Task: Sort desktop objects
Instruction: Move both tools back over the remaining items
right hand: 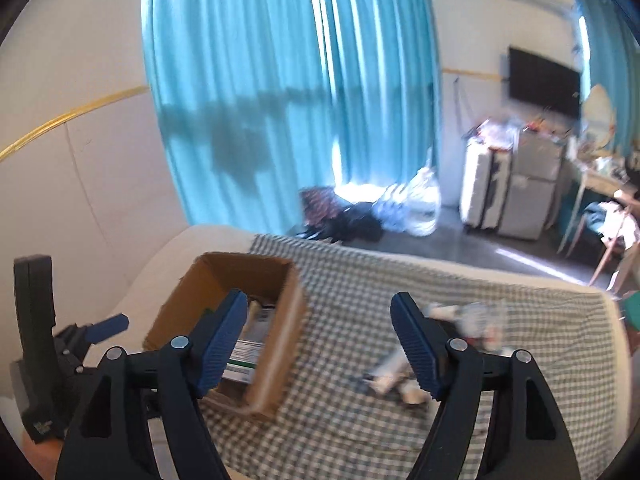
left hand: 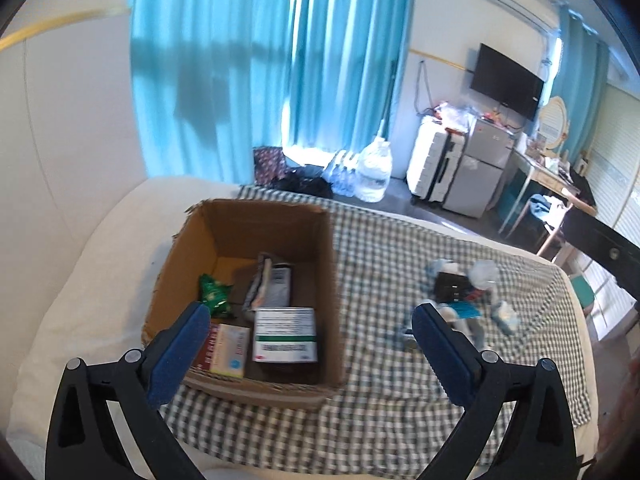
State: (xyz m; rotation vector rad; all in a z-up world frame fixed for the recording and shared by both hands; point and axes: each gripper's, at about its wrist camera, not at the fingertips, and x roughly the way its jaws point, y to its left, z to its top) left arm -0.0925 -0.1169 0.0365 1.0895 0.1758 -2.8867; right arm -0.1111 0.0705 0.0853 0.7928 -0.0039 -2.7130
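Note:
An open cardboard box (left hand: pixel 332 264) (right hand: pixel 288 320) stands on a green checked cloth (left hand: pixel 380 400) (right hand: pixel 340 420). Inside lie a white and green medicine box (left hand: pixel 286 334), a pink carton (left hand: pixel 230 350), a green packet (left hand: pixel 216 290) and a grey pouch (left hand: pixel 276 280). A small heap of loose items (left hand: pixel 460 292) (right hand: pixel 460 320) lies on the cloth to the right, blurred in the right wrist view. My left gripper (left hand: pixel 312 320) hangs open and empty above the box's near right corner. Between box and heap, my right gripper (right hand: pixel 319 312) is open and empty. The left gripper's body (right hand: pixel 60 344) shows at the left edge.
The cloth covers a white bed (left hand: pixel 100 240). Beyond it are teal curtains (left hand: pixel 260 80), bags and water bottles (left hand: pixel 360 172) on the floor, a white suitcase (left hand: pixel 434 164), a small fridge (left hand: pixel 480 168), a wall TV (left hand: pixel 508 80) and a desk with a chair (left hand: pixel 552 200).

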